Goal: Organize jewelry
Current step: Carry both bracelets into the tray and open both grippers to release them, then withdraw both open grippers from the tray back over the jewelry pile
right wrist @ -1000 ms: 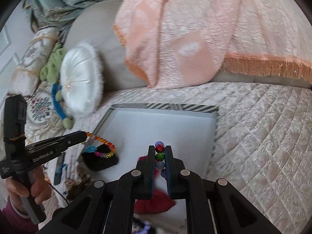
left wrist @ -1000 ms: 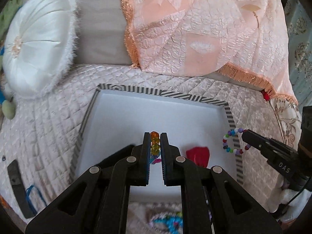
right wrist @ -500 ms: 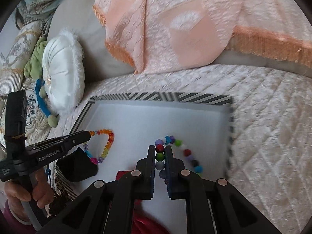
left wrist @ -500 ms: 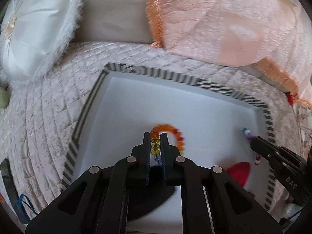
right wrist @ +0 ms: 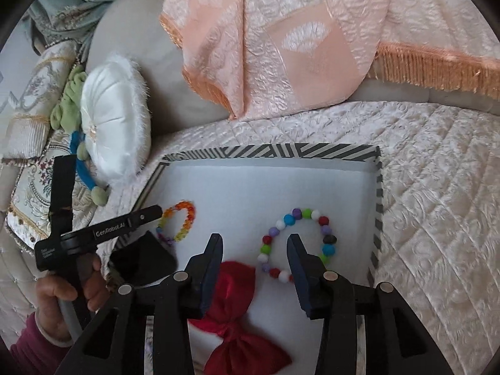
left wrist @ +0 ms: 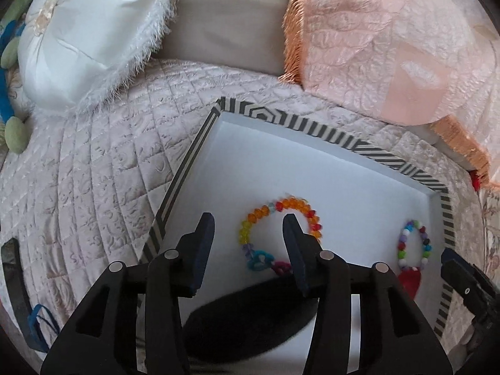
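Note:
A white tray with a striped rim (left wrist: 312, 125) (right wrist: 265, 151) lies on the quilted bed. My left gripper (left wrist: 248, 222) hangs over its left half. Its jaws are opening, and the rainbow crystal bracelet (left wrist: 292, 201) (right wrist: 190, 215) lies flat on the tray just beyond and between them, free of the pads. My right gripper (right wrist: 254, 240) is over the right half, jaws also opening. The round-bead bracelet (right wrist: 289, 218) (left wrist: 427, 246) rests on the tray there, partly behind the right finger. In each wrist view the other gripper (right wrist: 153, 212) (left wrist: 453, 262) shows at the edge.
A red bow (right wrist: 237, 284) (left wrist: 409, 281) and a black bow (left wrist: 250, 318) (right wrist: 140, 259) lie at the tray's near side. A white round cushion (left wrist: 87, 31) sits back left and a peach fringed cloth (left wrist: 390, 47) back right. A person's hand (right wrist: 62, 293) grips the left tool's handle.
Both grippers came down to the tray shut on their bracelets. Their jaws have now spread apart and both bracelets lie loose on the white surface.

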`<action>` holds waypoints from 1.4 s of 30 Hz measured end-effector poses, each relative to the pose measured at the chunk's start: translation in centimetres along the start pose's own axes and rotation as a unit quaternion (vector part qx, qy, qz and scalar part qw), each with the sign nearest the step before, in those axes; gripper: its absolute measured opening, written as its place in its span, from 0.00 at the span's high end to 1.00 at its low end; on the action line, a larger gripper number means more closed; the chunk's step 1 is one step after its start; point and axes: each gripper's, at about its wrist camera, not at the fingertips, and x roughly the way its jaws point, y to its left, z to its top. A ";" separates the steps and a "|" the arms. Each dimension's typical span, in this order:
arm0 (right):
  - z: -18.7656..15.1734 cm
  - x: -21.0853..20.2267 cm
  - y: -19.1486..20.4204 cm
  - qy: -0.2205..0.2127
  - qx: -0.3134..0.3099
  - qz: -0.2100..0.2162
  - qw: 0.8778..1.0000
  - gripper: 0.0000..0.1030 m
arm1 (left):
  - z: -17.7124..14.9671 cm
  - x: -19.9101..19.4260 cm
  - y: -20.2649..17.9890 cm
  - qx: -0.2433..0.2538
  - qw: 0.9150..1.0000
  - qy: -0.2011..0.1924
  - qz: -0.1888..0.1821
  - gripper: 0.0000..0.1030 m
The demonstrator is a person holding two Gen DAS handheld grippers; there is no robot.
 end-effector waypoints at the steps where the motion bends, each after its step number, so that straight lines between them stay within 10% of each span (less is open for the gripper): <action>1: -0.3 -0.5 0.1 -0.003 -0.002 -0.003 1.000 0.61 | -0.2 -0.5 -0.2 0.003 1.000 -0.002 0.000 0.56; 42: -13.2 -10.5 7.6 -0.035 -0.065 -0.035 0.997 0.58 | -16.2 -15.6 3.4 0.006 0.998 -0.016 -0.068 0.56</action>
